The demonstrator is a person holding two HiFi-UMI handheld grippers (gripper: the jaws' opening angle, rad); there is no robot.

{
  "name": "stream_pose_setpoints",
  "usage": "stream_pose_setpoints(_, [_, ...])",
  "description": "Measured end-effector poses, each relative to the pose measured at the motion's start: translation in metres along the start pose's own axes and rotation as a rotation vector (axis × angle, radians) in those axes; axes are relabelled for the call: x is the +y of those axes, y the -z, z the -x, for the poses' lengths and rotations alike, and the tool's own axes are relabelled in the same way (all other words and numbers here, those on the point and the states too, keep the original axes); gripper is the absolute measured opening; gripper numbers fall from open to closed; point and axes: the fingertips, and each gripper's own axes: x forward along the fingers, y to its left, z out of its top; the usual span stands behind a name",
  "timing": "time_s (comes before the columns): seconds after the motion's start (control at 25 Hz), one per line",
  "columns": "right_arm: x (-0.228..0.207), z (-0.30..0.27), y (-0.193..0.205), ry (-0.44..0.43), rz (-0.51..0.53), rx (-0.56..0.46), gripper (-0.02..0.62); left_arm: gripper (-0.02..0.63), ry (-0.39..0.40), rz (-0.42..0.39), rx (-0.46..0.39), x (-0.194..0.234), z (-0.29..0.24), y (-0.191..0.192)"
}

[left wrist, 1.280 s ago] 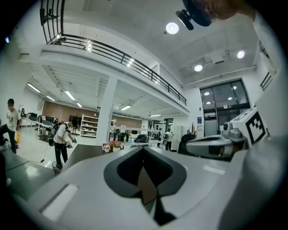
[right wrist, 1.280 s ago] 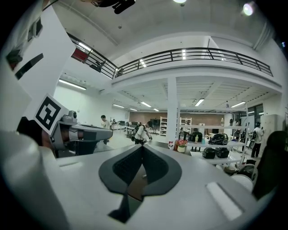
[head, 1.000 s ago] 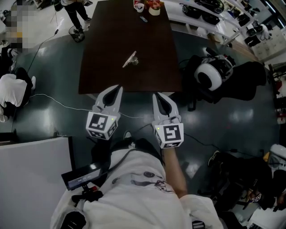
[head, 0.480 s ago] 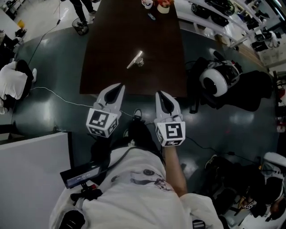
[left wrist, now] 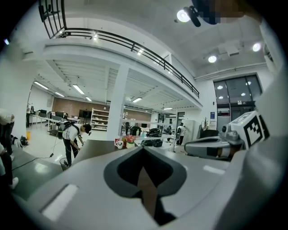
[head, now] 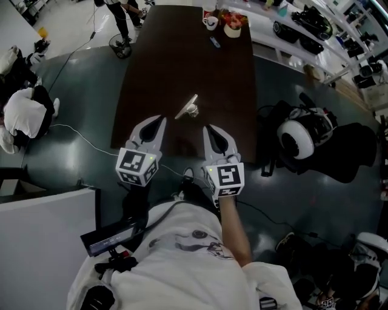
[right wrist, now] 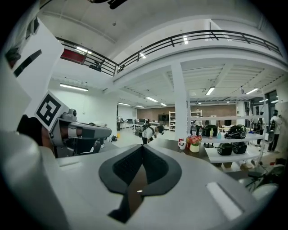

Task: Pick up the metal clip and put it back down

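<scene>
The metal clip [head: 188,107] lies on the dark brown table [head: 182,60], near the middle of its near half. Both grippers hover side by side over the table's near edge, pointing away from me. My left gripper [head: 157,123] is shut and empty, its tip a little short and left of the clip. My right gripper [head: 210,131] is shut and empty too, just short and right of the clip. In the left gripper view the shut left gripper [left wrist: 143,150] holds nothing; likewise the right gripper [right wrist: 143,148] in the right gripper view. The clip is hidden in both gripper views.
A mug [head: 210,22], a flower pot [head: 232,25] and a small pen-like thing [head: 214,42] stand at the table's far end. A person [head: 124,12] bends beyond the far left corner. A black-and-white device [head: 297,137] sits on the floor to the right. A cable [head: 79,136] crosses the floor left.
Both shut grippers have moved forward from short of the table's near edge to over it, closer to the clip. The clip has not moved on the table.
</scene>
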Motion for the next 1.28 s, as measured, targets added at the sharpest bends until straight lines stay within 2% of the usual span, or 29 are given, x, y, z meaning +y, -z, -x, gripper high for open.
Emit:
stream_pose_setpoints(0.36, [-0.005, -0.036, 0.03, -0.098, -0.059, 0.071, 0.002, -0.002, -0.009, 0.042, 0.104, -0.001, -0.053, 0.036])
stream_pose_setpoints(0.76, [-0.015, -0.058, 0.058, -0.129, -0.101, 0.156, 0.002, -0.002, -0.027, 0.074, 0.2, 0.001, -0.069, 0.067])
stream_pose_setpoints(0.96, [-0.017, -0.071, 0.09, -0.14, -0.121, 0.234, 0.002, -0.002, -0.03, 0.135, 0.279, 0.007, -0.078, 0.108])
stream_pose_setpoints(1.28, [-0.025, -0.097, 0.156, -0.108, -0.158, 0.383, 0.002, -0.002, -0.026, 0.222, 0.452, 0.021, -0.085, 0.19])
